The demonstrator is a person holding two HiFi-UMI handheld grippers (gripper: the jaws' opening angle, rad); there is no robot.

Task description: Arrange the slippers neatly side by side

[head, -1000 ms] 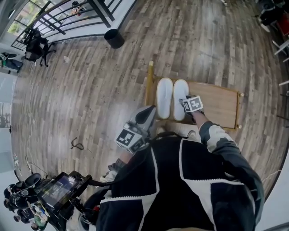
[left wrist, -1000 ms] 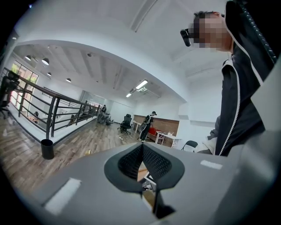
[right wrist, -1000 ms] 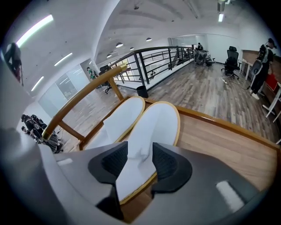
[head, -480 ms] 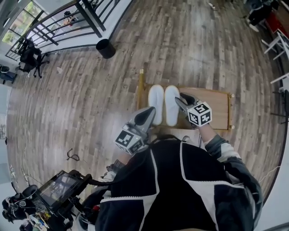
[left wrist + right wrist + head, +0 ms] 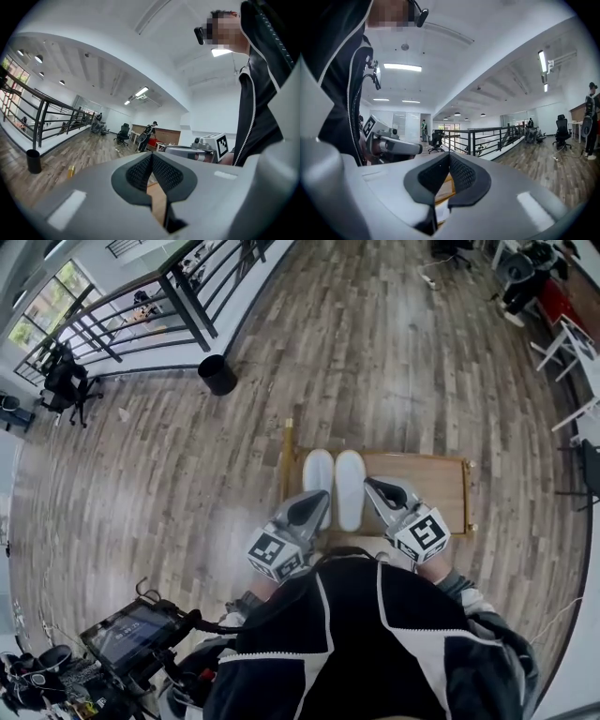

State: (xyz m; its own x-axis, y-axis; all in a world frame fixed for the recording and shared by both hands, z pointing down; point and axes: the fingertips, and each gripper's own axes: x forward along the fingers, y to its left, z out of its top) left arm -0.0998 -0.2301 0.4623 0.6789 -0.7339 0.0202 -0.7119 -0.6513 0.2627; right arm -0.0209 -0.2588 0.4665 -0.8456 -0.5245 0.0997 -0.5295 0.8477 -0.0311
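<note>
Here, nearest the camera, I hold both tools level at chest height in front of my black jacket with white seams [image 5: 375, 643]. The left claw [image 5: 320, 500] is clenched on nothing. The right claw [image 5: 371, 487] has just closed, with nothing between its jaws.

Below and beyond them, the pair of white fabric slippers [image 5: 349, 488] lies side by side, toes pointing away. They sit at the left end of the low light-wood shoe rack [image 5: 422, 479]. By my reading the job looks done.

The risk now is my own reach. A claw brought down carelessly could clip a heel and knock one slipper askew, or push it over the rack's near edge. The left slipper also lies close to the rack's left rail, so there is little slack on that side.

There is room elsewhere: bare wood to the right of the pair, and open grey-brown plank floor [image 5: 187, 474] all round. The round black bin [image 5: 217, 374] and the black metal railing [image 5: 178, 292] stand well apart.
</note>
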